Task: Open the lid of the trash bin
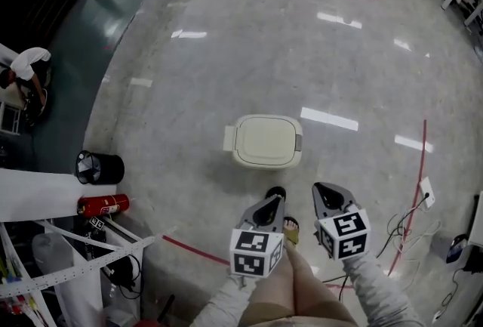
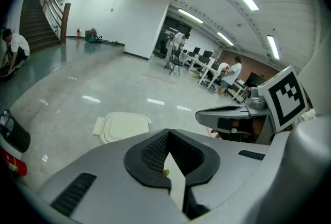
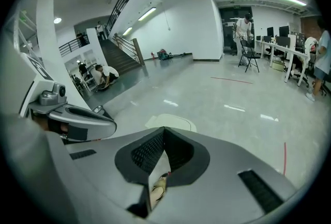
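Overhead, I look steeply down on a pale polished floor (image 1: 226,53), crossed at the right by a red line (image 1: 423,159).

Trash bin (image 1: 266,159): a cream, rounded-square body standing upright on the bare floor, near the middle of the head view. It is ahead of both tongs and apart from them. A flat tab (image 1: 229,138) juts from its left side.

Lid (image 1: 266,138): lying flat on the bin, closed. Neither tool touches it.

Left tongs (image 1: 275,202): held low, pointing toward the bin. In the left gripper view I see the two dark ribbed pads meet at the tips. Nothing is held between them, and the bin shows beyond them to the left.

Right tongs (image 1: 321,189): just beside the left pair and level with it. They aim past the bin's right side. The right gripper view shows the tips brought together and likewise empty.

Left marker cube (image 1: 255,251) and right marker cube (image 1: 343,233): one behind each pair of tips, nearest the operator's sleeves.

Black bucket (image 1: 99,167): at the left edge of the floor, well apart from the trash bin.

Fire extinguisher (image 1: 103,205): red, lying on its side just below the bucket.

Foot (image 1: 290,229): visible between the two tools.
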### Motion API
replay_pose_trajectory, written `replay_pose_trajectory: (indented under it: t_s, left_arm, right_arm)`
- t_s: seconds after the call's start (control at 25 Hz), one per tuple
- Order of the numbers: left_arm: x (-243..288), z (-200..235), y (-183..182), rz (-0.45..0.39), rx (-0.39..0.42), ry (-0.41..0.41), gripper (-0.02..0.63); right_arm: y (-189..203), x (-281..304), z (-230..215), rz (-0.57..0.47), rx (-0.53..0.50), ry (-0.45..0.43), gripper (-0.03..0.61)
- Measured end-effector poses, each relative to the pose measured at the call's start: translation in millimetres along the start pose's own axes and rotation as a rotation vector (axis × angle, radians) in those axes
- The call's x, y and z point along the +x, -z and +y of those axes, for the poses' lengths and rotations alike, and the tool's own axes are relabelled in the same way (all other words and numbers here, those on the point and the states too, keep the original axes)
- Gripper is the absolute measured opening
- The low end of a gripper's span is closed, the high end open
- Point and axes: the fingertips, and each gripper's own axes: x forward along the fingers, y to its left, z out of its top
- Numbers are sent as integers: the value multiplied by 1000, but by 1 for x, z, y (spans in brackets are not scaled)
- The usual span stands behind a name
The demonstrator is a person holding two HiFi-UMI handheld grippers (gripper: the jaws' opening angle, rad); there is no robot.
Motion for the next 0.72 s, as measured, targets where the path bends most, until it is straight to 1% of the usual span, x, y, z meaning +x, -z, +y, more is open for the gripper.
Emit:
replay_pose_trajectory:
  t_s: [0.12,0.4,0.72]
  left_arm:
    - [26,16,9,16,-19,6,3]
    - [80,53,31,67,-36,15,3]
    - [134,89,48,113,-73,21,3]
  right_arm:
    - [13,29,-14,26,11,20,-3]
    - [36,93,-52,62,73,74,-3]
    - [52,163,-85,106,82,111,-3]
